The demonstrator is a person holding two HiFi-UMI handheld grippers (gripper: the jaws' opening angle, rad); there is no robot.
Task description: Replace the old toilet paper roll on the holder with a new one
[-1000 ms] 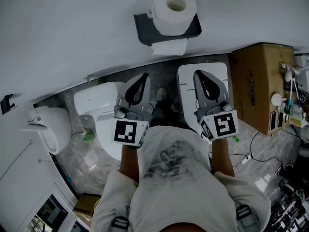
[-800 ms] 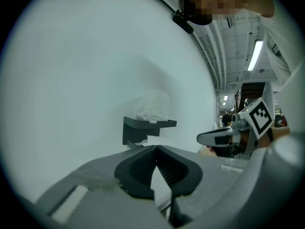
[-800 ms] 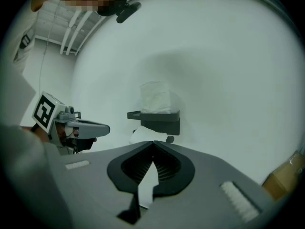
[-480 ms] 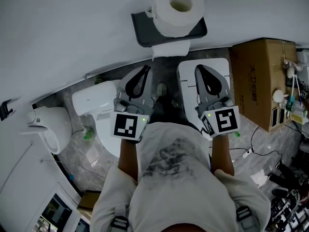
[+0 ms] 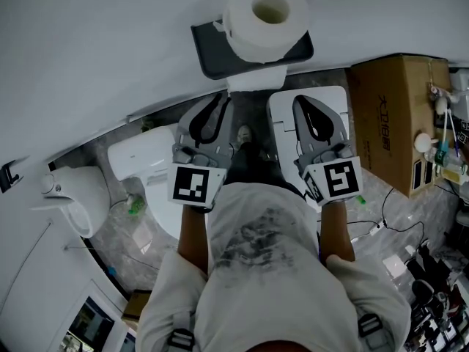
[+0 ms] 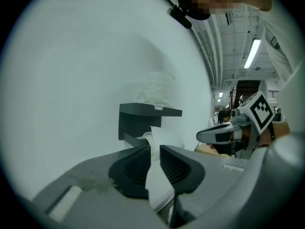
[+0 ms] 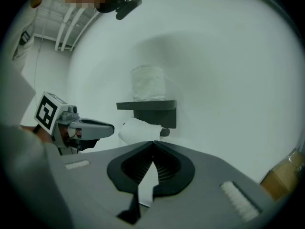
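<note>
A dark grey holder (image 5: 212,50) hangs on the white wall. A full white roll (image 5: 267,17) stands upright on its shelf. The old roll (image 6: 164,140) sits under the shelf, and a sheet hangs down from it. Both grippers point at the wall just below the holder. My left gripper (image 5: 221,98) has just been opening its jaws. A narrow gap shows between its pads (image 6: 138,163), and nothing is in it. My right gripper (image 5: 297,103) is shut, tips touching, and holds nothing. In the right gripper view the old roll (image 7: 138,128) lies beyond the closed tips (image 7: 153,143).
A white toilet (image 5: 146,156) stands on the floor at the left. A white flat-topped unit (image 5: 282,116) sits under the right gripper. To the right is a cardboard box (image 5: 392,123), with cables and small items on the marble floor beyond it.
Both grippers have moved a little forward towards the wall, ending just under the holder. The holder and roll now look larger and nearer in the head view.
</note>
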